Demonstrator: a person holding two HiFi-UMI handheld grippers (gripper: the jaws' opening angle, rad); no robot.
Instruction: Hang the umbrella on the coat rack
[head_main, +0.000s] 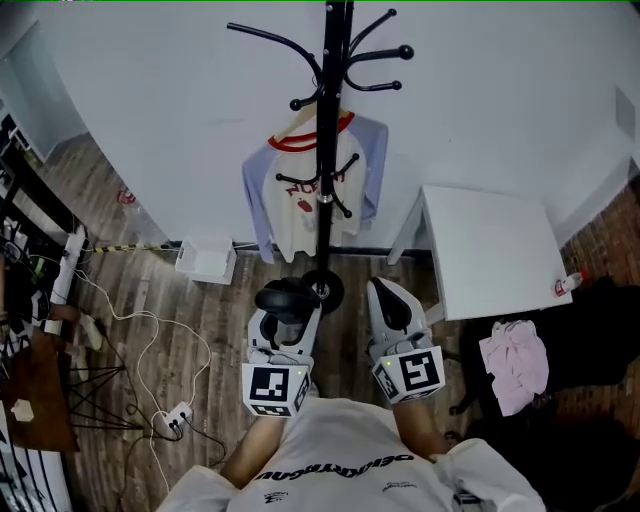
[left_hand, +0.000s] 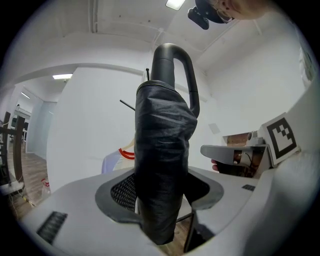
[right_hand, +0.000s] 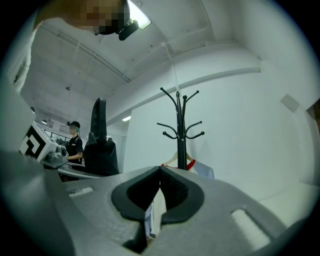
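Umbrella, black, folded, with a curved hook handle, stands upright between the jaws of the left hand-held gripper. Its pads press on the fabric-wrapped body, hook end up. In the head view the same umbrella sits at near centre, just left of the rack's base.

Right hand-held gripper is closed, its jaw tips touching with nothing between them. It is just right of the left one, level with it.

Black metal coat rack with curved hooks stands far centre against the white wall, directly beyond both grippers and apart from the umbrella. A white and pale blue shirt with a red collar hangs on a lower hook of the rack.

White square tabletop sits right of the rack by the wall. Pink crumpled cloth lies near right on the floor. White flat box is on the wooden floor left of the rack, at the wall. White power strip with cables lies near left.
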